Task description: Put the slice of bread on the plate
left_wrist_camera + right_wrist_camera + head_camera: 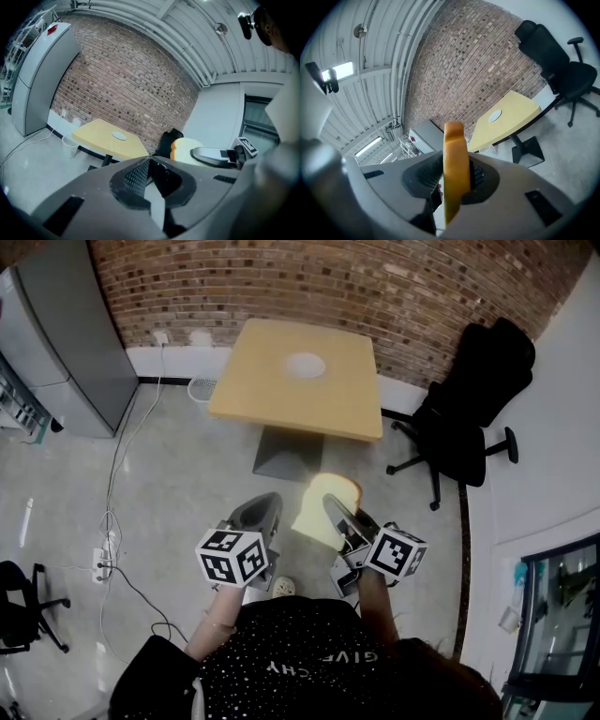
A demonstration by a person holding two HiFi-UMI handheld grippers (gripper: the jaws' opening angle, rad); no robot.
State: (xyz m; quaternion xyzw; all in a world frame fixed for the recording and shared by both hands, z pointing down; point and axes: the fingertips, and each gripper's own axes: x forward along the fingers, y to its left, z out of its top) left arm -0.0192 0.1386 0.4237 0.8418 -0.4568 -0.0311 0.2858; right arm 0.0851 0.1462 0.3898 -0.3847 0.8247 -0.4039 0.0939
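Observation:
A slice of bread [322, 506] with a tan crust stands on edge between the pads of my right gripper [332, 508], which is shut on it. In the right gripper view the bread slice [455, 161] shows edge-on between the jaws. A small white plate [305, 365] lies on the square yellow table [281, 399], well ahead of both grippers across the floor. My left gripper [266, 509] is held beside the right one, its jaw tips touching with nothing between them. The left gripper view shows the plate [119, 136] and the bread [184, 149] off to its right.
A black office chair [469, 413] stands right of the table, by the brick wall [375, 287]. A grey cabinet [66, 334] is at far left and a white bin [200, 388] by the table's left corner. Cables and a power strip [101, 561] lie on the floor at left.

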